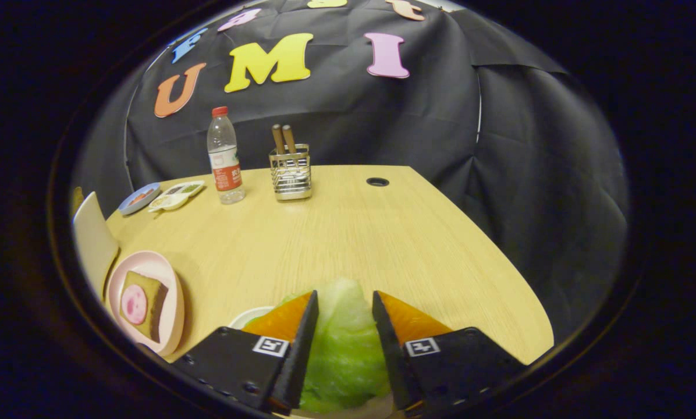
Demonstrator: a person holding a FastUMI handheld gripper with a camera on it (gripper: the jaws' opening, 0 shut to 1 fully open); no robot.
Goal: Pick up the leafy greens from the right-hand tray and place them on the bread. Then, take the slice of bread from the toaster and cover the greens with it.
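Note:
The pale green leafy greens (343, 343) sit between my two fingers, and the gripper (345, 302) is shut on them, the leaf tip poking out past the fingertips. Under the left finger shows the rim of a white tray (249, 316). Off to the left of the fingers lies a pink plate (167, 291) with a slice of bread (150, 305) on it, and a round pink slice of ham (133, 304) rests on that bread. A cream-coloured object (92, 238), possibly the toaster, stands beyond the plate; I cannot tell for sure.
On the far side of the wooden table (354, 233) stand a water bottle (224, 156) and a wire holder with chopsticks (290, 171). A blue dish (139, 198) and a small white sectioned dish (177, 196) lie far left. A cable hole (377, 181) is in the tabletop.

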